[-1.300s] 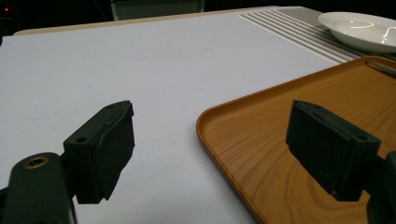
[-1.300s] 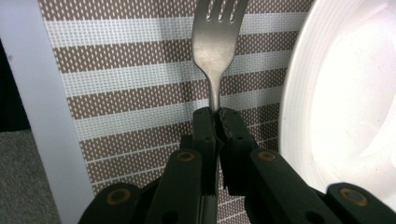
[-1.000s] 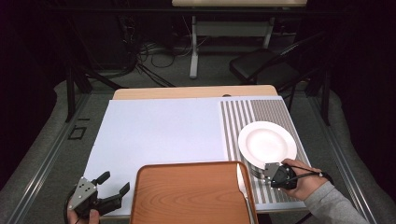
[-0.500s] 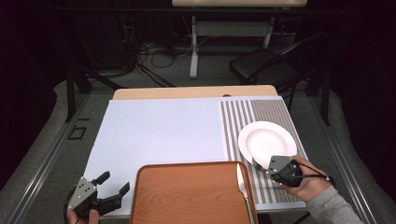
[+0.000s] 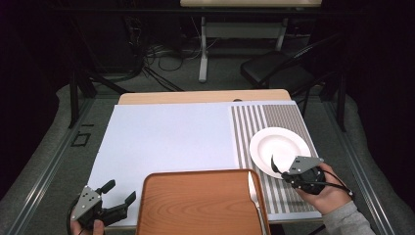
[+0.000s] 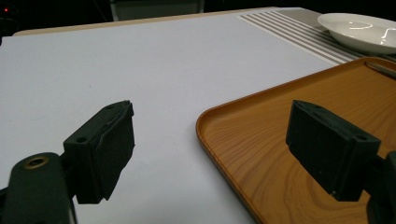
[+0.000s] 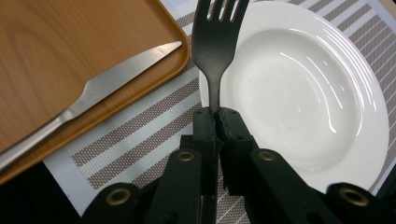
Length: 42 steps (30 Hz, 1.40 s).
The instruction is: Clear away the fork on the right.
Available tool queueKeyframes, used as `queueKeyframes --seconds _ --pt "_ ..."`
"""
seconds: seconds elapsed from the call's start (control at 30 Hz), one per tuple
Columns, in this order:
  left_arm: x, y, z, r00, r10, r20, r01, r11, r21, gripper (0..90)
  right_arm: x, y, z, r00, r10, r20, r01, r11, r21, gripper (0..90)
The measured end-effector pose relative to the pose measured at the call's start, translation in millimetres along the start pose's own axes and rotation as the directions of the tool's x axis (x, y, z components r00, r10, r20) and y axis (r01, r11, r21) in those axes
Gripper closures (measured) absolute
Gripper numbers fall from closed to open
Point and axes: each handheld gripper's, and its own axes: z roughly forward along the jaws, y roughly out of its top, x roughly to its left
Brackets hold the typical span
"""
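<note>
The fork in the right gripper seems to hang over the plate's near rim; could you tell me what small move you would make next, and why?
Probably ease the right gripper toward the striped mat between the plate and the tray, then lower it. The fork is clamped by its handle with its tines over the plate's rim, the knife lies inside the tray's edge, and that strip looks bare.

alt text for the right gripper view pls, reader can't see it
The right gripper, its black jaws shut on the handle of a dark fork, holds the fork tines-forward over the left rim of an empty white plate on a striped placemat. At upper left, a metal knife lies in the corner of a wooden tray.
</note>
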Motion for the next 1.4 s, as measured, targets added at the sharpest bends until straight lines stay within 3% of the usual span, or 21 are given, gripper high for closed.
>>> queueKeyframes --seconds 0.37,0.67,0.73,0.8,0.97,1.4 --pt "-0.3 0.2 -0.4 1.0000 0.002 -0.002 -0.002 1.0000 0.000 15.5 4.0 -0.7 -7.8 0.9977 0.066 -0.014 -0.067 0.995 -0.080 86.0" --pt "-0.4 0.2 -0.4 1.0000 0.004 -0.002 -0.004 1.0000 0.000 15.5 8.8 2.3 -12.8 0.9912 0.131 -0.019 -0.132 0.988 -0.083 86.0" --pt "-0.3 0.2 -0.4 1.0000 0.005 -0.002 -0.005 1.0000 0.001 15.5 9.9 3.1 -13.9 0.9899 0.139 -0.027 -0.141 0.986 -0.093 86.0" --pt "-0.5 0.2 -0.5 1.0000 0.004 -0.002 -0.004 1.0000 -0.002 15.5 14.2 6.0 -16.4 0.9855 0.156 -0.067 -0.163 0.978 -0.126 86.0" --pt "-0.5 0.2 -0.8 1.0000 0.004 -0.002 -0.004 1.0000 -0.003 15.5 26.1 13.7 -14.1 0.9894 0.125 -0.074 -0.134 0.982 -0.134 86.0" --pt "-0.1 0.1 -1.4 1.0000 0.007 -0.001 -0.007 1.0000 -0.004 15.5 53.0 37.5 -4.8 0.9826 0.071 -0.172 -0.106 0.973 -0.207 86.0"
